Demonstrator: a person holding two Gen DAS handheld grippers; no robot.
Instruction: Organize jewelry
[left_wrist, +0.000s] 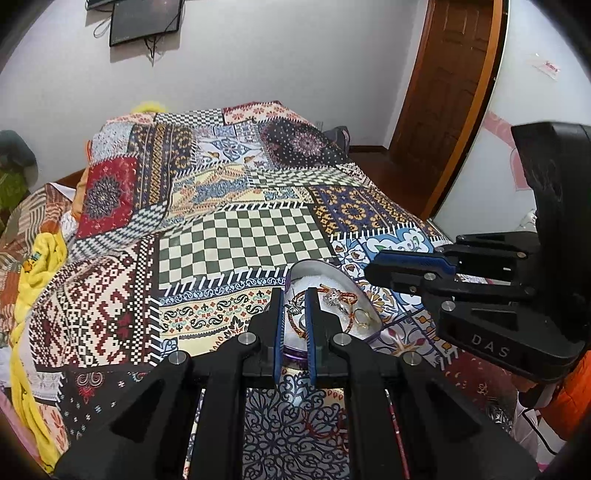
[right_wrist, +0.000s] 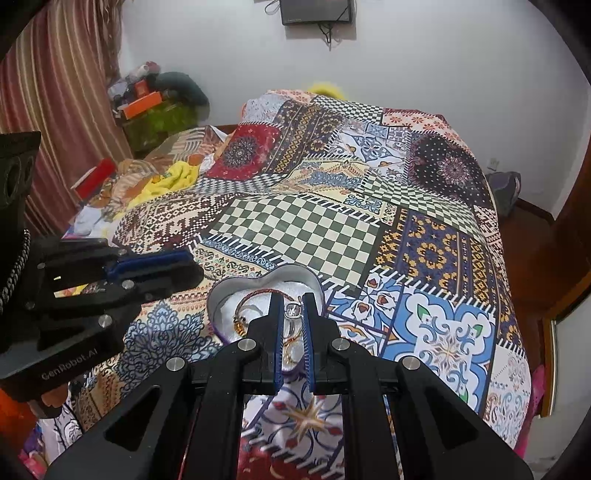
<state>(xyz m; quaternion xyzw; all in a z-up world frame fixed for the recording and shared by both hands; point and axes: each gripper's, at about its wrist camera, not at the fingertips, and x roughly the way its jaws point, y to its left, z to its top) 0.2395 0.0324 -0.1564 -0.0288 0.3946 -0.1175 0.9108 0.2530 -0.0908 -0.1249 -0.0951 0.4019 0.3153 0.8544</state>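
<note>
A heart-shaped tin (left_wrist: 325, 264) with a white lining lies on the patchwork bedspread (left_wrist: 240, 240). In it are a red braided bracelet (right_wrist: 255, 294), a sparkling silver ring (left_wrist: 332, 296), gold rings (left_wrist: 360, 318) and a small silver leaf charm (left_wrist: 293, 307). My left gripper (left_wrist: 295, 295) hovers over the tin's near left side, shut with nothing held; the charm shows through the slit between its pads. My right gripper (right_wrist: 293, 300) hangs over the tin (right_wrist: 266, 271) from the other side, shut and empty, with the silver ring (right_wrist: 293, 309) seen beyond its tips. Each gripper also appears in the other's view: right (left_wrist: 369, 271), left (right_wrist: 197, 271).
The bedspread covers the whole bed. Yellow cloth (left_wrist: 40, 266) and other laundry pile up along its left side. A wooden door (left_wrist: 443, 92) stands to the right, a dark screen (left_wrist: 146, 22) hangs on the far wall, and a striped curtain (right_wrist: 55, 92) and cluttered shelf (right_wrist: 155, 107) are at the left.
</note>
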